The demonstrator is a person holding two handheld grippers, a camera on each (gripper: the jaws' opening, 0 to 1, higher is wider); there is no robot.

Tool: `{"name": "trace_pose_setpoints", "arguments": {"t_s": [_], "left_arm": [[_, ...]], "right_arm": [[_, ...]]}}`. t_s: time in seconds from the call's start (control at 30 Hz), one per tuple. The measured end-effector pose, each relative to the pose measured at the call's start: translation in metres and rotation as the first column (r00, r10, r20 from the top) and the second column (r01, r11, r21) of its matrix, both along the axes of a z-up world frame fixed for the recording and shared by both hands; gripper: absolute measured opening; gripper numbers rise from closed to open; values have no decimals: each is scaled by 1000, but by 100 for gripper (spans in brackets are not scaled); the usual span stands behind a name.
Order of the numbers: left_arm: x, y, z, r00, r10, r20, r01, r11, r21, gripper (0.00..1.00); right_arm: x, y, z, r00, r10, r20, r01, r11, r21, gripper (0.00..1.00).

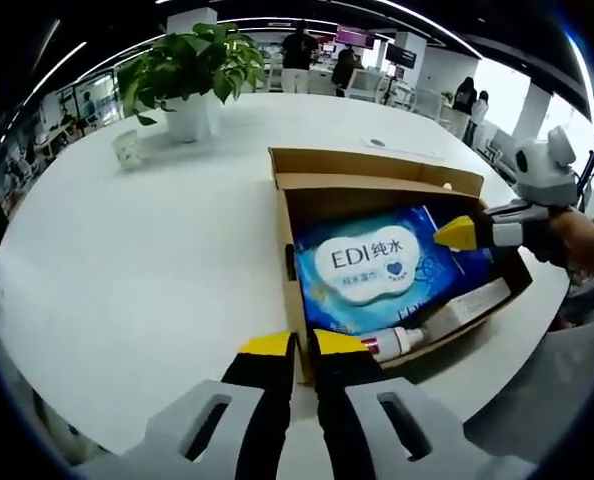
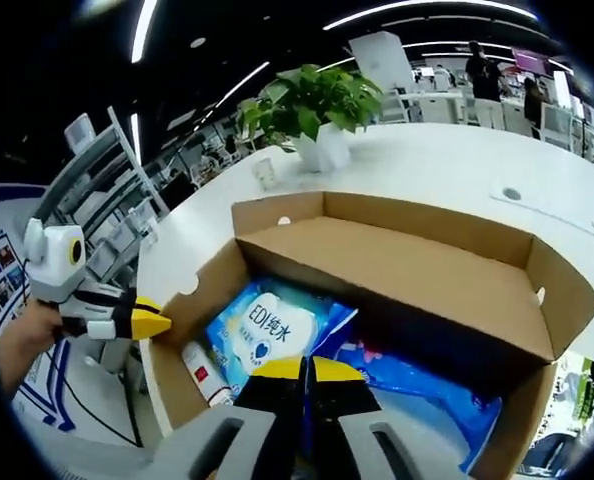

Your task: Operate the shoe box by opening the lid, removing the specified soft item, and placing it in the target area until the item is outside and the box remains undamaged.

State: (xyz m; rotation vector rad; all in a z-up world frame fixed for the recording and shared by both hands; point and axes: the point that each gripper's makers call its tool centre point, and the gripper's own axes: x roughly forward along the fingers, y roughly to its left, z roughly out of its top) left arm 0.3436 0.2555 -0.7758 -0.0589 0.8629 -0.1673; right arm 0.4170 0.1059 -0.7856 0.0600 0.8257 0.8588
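Observation:
The brown shoe box stands open on the white table, its lid folded back. Inside lies a blue soft pack of wet wipes with a white label, beside a white tube. My left gripper sits at the box's near corner, outside the wall, jaws together. My right gripper is inside the box, jaws together, its tips just over the wipes pack's edge; whether they touch it is unclear.
A potted plant in a white pot and a small white cup stand at the table's far side. A second blue pack and a pale long carton also lie in the box. People stand far behind.

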Motion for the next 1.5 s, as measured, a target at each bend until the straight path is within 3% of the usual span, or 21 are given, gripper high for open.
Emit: {"name": "trace_pose_setpoints", "arguments": {"t_s": [0.3, 0.47, 0.57, 0.77, 1.03, 1.5], "left_arm": [[0, 1, -1, 1000, -8, -7, 8, 1000, 17, 5], [1, 1, -1, 1000, -5, -11, 6, 1000, 19, 5], [1, 1, -1, 1000, -8, -15, 8, 1000, 26, 5], [1, 1, -1, 1000, -9, -15, 9, 999, 31, 4], [0, 1, -1, 1000, -10, -15, 11, 999, 34, 4], [0, 0, -1, 1000, -11, -18, 11, 1000, 24, 4]], "right_arm": [[-1, -4, 8, 1000, 7, 21, -7, 1000, 3, 0], [5, -14, 17, 998, -3, 63, 3, 1000, -1, 0], [9, -21, 22, 998, -16, 54, 16, 1000, 13, 0], [8, -27, 14, 999, -28, 19, 28, 999, 18, 0], [-2, -18, 4, 1000, 8, 4, -8, 1000, 19, 0], [-4, -2, -12, 999, 30, -34, -30, 999, 29, 8]]}}
